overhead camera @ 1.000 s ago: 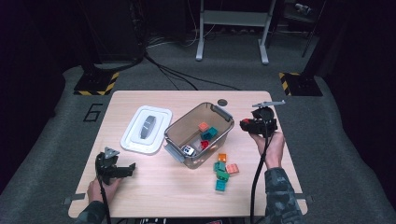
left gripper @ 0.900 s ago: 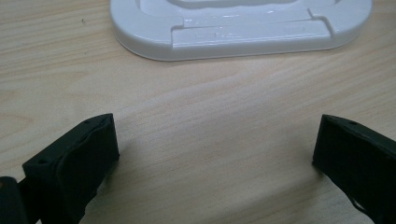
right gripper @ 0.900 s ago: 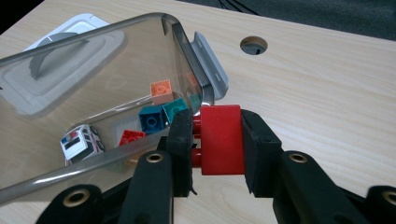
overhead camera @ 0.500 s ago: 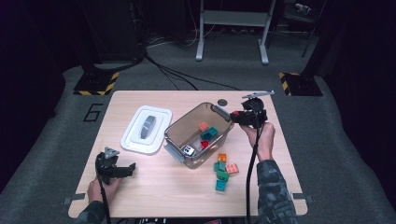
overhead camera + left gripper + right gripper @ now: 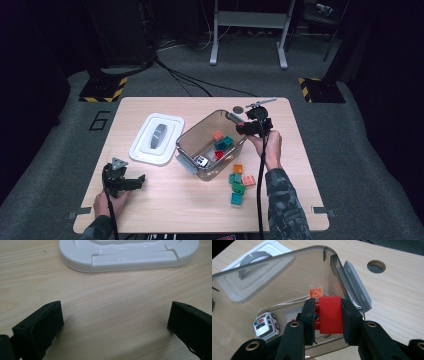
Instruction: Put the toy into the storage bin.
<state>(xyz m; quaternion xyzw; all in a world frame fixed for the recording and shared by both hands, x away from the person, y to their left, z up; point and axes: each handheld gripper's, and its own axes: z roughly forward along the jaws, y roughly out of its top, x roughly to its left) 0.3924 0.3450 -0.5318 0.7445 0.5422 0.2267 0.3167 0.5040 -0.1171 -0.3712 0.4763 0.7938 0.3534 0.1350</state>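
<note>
Right gripper [image 5: 327, 315]: clenched on red brick [image 5: 330, 314] over clear bin [image 5: 352, 280]. Left gripper [image 5: 115, 322]: released, idle. Risk: early release bounces brick off rim.

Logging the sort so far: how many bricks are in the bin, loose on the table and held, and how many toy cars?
Bricks in bin: 3
Bricks on table: 5
Brick in right gripper: 1
Toy car: 1
Total: 10
</note>
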